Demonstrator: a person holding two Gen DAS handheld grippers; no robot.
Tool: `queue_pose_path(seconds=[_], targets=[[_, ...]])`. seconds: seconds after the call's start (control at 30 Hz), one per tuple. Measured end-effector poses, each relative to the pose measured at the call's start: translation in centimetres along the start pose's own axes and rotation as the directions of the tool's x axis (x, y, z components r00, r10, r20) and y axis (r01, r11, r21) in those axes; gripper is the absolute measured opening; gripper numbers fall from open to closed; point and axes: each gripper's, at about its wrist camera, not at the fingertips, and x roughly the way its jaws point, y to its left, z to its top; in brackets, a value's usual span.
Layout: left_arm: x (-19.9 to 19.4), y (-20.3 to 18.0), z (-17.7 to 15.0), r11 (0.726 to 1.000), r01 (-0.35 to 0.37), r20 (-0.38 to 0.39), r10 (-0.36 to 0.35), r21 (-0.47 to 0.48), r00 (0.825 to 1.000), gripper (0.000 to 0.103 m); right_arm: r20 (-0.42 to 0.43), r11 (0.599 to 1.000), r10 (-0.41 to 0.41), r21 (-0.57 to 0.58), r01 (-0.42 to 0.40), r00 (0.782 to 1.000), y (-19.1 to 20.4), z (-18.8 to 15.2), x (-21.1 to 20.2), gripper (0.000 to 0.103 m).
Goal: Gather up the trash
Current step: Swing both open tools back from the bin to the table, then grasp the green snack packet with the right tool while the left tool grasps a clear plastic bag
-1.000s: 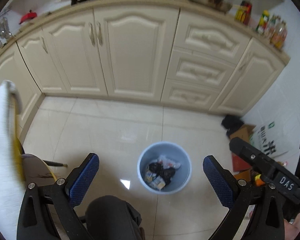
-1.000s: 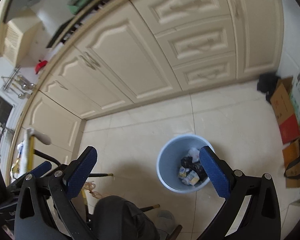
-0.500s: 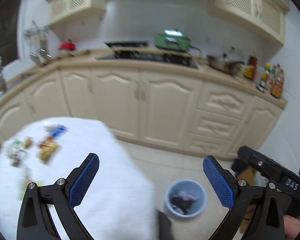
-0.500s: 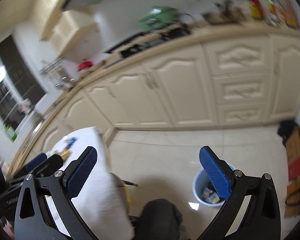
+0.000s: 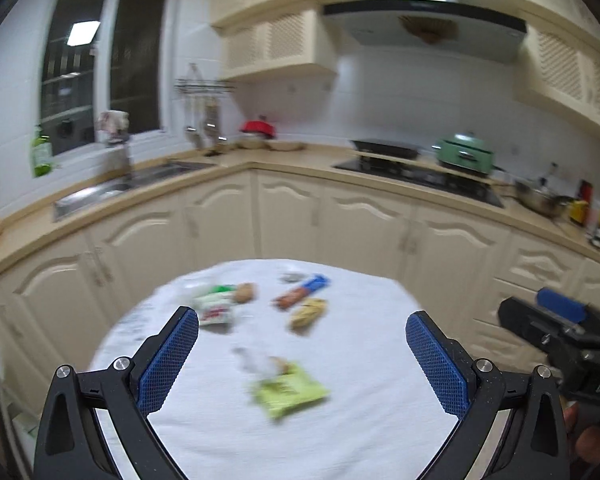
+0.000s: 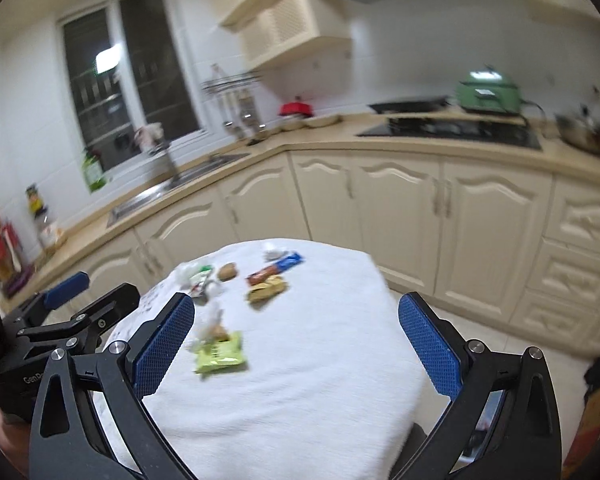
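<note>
A round table with a white cloth (image 5: 340,432) (image 6: 320,360) carries several pieces of trash. A yellow-green packet (image 5: 288,394) (image 6: 220,354) lies nearest, with crumpled clear wrap (image 5: 256,360) beside it. Farther back lie an orange-and-blue wrapper (image 5: 300,292) (image 6: 274,268), a yellow wrapper (image 5: 308,312) (image 6: 266,289), a brown lump (image 5: 244,292) (image 6: 228,271) and a white-green packet (image 5: 216,308). My left gripper (image 5: 302,360) is open and empty above the table's near side. My right gripper (image 6: 296,350) is open and empty, also above the table. The bin is out of view.
Cream kitchen cabinets (image 5: 360,232) wrap behind the table, with a sink (image 5: 112,188) at left and a stove (image 5: 416,172) with a green pot (image 5: 464,156) at right. The right gripper's body (image 5: 564,332) shows at the right edge of the left wrist view.
Both grippers swung up from the blue bin on the floor to face the table top. The bin has left both views; the trash on the cloth has come into view.
</note>
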Motion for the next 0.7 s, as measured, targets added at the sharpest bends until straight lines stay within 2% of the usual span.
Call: queue_pose_path(seconds=[0.17, 0.27, 0.4, 0.6, 0.7], targets=[[-1.6, 1.5, -3.1, 0.997, -0.074, -0.022, 0.073, -0.031, 0.997, 0.102, -0.032, 0.994, 0.021, -0.106, -0.025, 0.999, 3.9, -0.5, 2.1, 0.103], [-0.4, 1.1, -3.6, 0.995, -0.091, -0.04, 0.09, -0.039, 0.995, 0.102, -0.063, 0.989, 0.039, -0.142, -0.047, 0.997, 5.1, -1.0, 3.5, 0.103], [1.7, 1.0, -4.6, 0.991, -0.126, -0.082, 0.122, -0.054, 0.989, 0.102, -0.129, 0.982, 0.003, -0.188, -0.027, 0.992, 5.9, -1.9, 6.9, 0.103], [7.8, 1.1, -3.7, 0.985, -0.163, -0.17, 0.151, -0.059, 0.974, 0.102, -0.302, 0.966, 0.006, -0.245, -0.084, 0.953, 7.1, -5.5, 13.6, 0.103], [10.1, 0.7, -3.8, 0.983, -0.177, -0.209, 0.162, -0.054, 0.964, 0.102, -0.358, 0.961, 0.008, -0.256, -0.106, 0.934, 7.6, -7.2, 16.0, 0.103]])
